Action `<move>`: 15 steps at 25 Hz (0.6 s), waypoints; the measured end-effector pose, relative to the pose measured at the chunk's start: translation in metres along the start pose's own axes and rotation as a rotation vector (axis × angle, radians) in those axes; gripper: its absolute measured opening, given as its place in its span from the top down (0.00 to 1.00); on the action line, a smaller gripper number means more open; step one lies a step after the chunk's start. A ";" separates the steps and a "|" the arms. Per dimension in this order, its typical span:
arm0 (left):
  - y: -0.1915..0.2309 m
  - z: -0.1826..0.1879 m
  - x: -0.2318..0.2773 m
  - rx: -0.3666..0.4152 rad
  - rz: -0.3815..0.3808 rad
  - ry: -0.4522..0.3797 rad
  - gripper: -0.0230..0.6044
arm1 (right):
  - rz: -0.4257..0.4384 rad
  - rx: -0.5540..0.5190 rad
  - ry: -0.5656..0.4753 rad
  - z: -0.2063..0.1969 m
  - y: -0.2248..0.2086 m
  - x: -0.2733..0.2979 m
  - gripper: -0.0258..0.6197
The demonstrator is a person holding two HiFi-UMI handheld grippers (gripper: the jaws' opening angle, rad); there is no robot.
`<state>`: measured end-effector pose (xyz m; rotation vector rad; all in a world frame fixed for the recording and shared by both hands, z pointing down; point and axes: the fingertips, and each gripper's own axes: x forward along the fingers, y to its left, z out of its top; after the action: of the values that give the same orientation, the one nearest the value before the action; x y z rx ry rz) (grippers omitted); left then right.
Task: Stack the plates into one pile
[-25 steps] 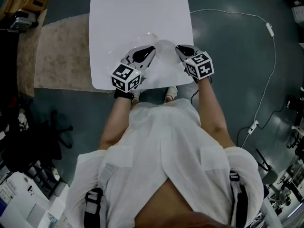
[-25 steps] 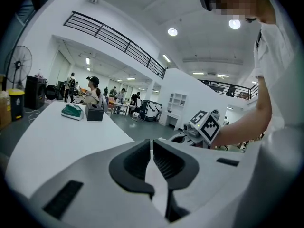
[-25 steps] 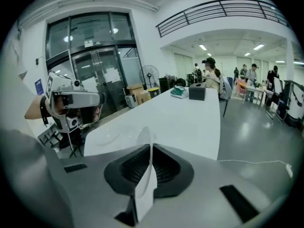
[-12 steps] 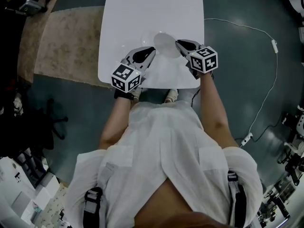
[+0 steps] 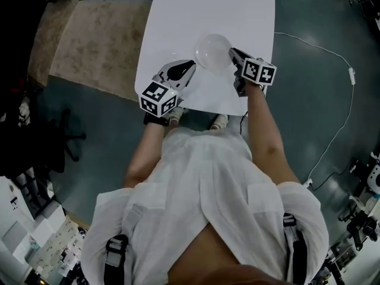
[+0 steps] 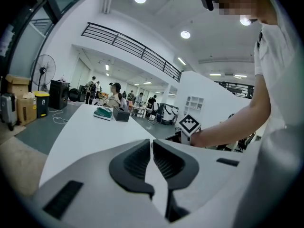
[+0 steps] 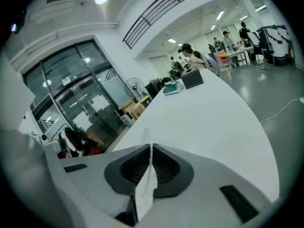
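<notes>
A thin, pale, see-through plate point(image 5: 212, 50) hangs over the near part of the white table point(image 5: 196, 5). My two grippers hold it between them. My left gripper point(image 5: 191, 65) is at the plate's left rim, jaws shut with a thin white strip between the pads point(image 6: 137, 161). My right gripper point(image 5: 232, 52) is shut on the right rim. In the right gripper view the plate's edge point(image 7: 146, 184) stands pinched between the dark pads point(image 7: 166, 167). I see no other plate in these views.
At the table's far end lie a green item point(image 6: 102, 112) and a dark box point(image 6: 121, 115). A beige rug point(image 5: 89, 40) lies on the floor to the left, and a white cable point(image 5: 332, 49) to the right. People sit and stand at desks far behind point(image 7: 190, 56).
Both grippers have carried the plate forward, further from the table's near edge. The right gripper has rolled, and the plate now looks rounder from above.
</notes>
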<state>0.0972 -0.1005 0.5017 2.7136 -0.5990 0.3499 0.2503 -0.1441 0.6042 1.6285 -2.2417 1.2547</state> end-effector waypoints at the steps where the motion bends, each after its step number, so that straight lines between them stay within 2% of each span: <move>1: 0.002 0.001 -0.003 0.000 0.004 0.000 0.92 | -0.021 0.024 -0.004 0.000 -0.004 0.002 0.90; 5: 0.008 0.002 -0.014 0.001 0.018 0.000 0.92 | -0.099 0.092 -0.005 -0.005 -0.017 0.005 0.90; 9: 0.012 0.002 -0.020 0.000 0.030 0.000 0.92 | -0.180 0.100 0.023 -0.015 -0.029 0.003 0.88; 12: 0.015 0.001 -0.026 0.001 0.034 0.000 0.92 | -0.253 0.031 0.079 -0.024 -0.032 0.005 0.86; 15: 0.018 0.001 -0.029 0.002 0.034 -0.002 0.92 | -0.317 -0.115 0.150 -0.027 -0.030 0.008 0.83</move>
<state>0.0634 -0.1058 0.4965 2.7084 -0.6461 0.3571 0.2619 -0.1353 0.6428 1.7004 -1.8429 1.1036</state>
